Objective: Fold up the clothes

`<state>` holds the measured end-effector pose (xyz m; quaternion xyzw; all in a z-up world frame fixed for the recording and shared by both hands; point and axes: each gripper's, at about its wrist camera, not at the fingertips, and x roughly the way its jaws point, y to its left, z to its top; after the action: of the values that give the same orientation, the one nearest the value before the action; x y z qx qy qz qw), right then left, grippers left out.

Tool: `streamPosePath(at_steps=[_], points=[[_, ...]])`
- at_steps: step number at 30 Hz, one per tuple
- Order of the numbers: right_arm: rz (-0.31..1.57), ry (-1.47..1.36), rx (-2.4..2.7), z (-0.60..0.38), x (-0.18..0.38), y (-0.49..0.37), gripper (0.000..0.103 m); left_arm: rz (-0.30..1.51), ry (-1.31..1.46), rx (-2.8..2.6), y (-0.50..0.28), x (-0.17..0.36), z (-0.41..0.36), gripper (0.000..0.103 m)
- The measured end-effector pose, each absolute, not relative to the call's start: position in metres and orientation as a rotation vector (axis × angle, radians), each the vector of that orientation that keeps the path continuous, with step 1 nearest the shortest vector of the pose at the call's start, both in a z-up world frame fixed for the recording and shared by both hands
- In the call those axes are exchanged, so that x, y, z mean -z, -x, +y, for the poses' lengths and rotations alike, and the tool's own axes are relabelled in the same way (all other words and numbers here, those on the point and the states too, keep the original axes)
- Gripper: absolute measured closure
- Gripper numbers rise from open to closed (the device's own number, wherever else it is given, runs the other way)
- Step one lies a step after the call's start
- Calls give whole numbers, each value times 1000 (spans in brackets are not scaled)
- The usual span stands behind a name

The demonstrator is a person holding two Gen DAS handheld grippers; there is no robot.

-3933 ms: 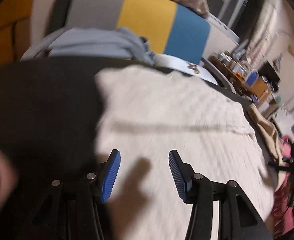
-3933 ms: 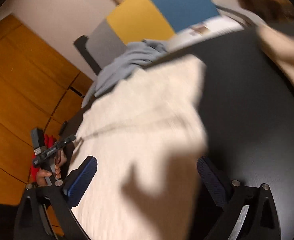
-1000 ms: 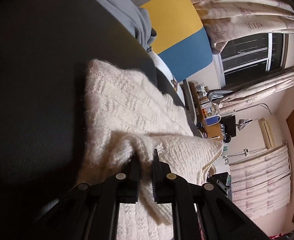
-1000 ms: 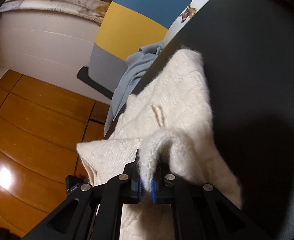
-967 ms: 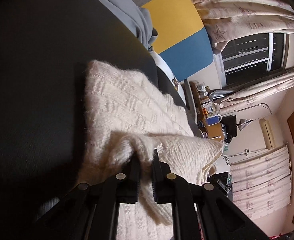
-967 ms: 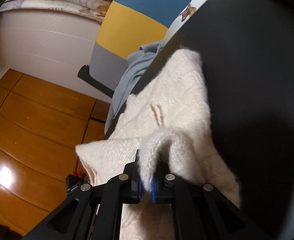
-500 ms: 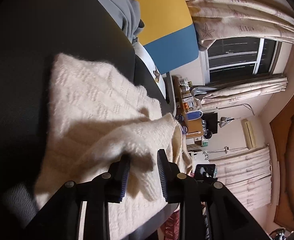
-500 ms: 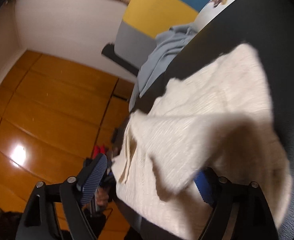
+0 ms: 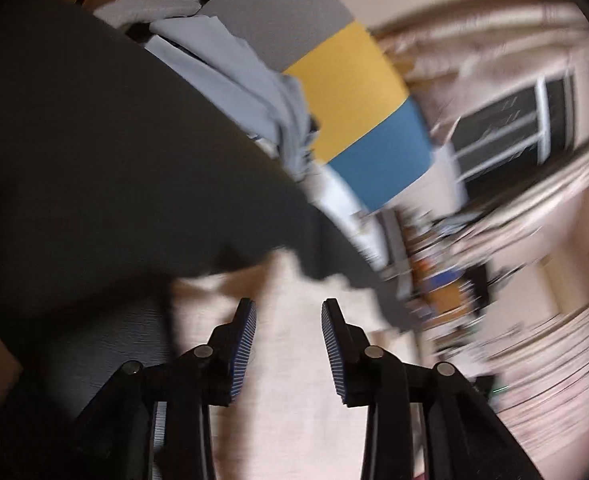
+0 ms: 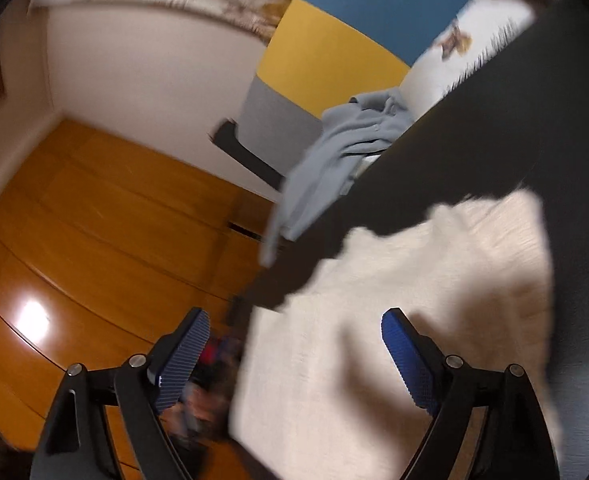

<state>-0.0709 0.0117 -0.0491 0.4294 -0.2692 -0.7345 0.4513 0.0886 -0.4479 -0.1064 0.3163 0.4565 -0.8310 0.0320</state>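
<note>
Background: grey-yellow-blue panel against a pale wall; dark window; orange wood panelling.

A cream knit sweater lies on the black counter. It looks soft and fuzzy. One part is folded over the rest, so it lies in layers with a bumpy far edge. It is blurry. In the left view the sweater fills the near part of the counter, close to its edge.
</note>
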Motion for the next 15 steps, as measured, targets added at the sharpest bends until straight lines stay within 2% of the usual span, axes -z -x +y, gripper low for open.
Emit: streamPosePath(at_steps=[3, 6, 9, 12, 14, 15], points=[[-336, -1063, 2025, 9, 31, 60, 15, 1336, -1089, 2556, -77, 113, -442, 67], [-72, -1064, 2163, -2, 28, 69, 20, 1221, -1163, 2574, -65, 119, -435, 61], [69, -1122, 2206, -19, 39, 95, 22, 1111, -1241, 2602, -53, 124, -428, 52], [147, -1175, 2176, -32, 55, 111, 22, 968, -1291, 2632, -41, 121, -412, 52], [234, -1193, 2161, -42, 64, 112, 22, 855, -1295, 2659, -36, 115, -402, 59], [292, -1190, 2164, -47, 69, 111, 25, 801, -1284, 2670, -36, 112, -398, 82]])
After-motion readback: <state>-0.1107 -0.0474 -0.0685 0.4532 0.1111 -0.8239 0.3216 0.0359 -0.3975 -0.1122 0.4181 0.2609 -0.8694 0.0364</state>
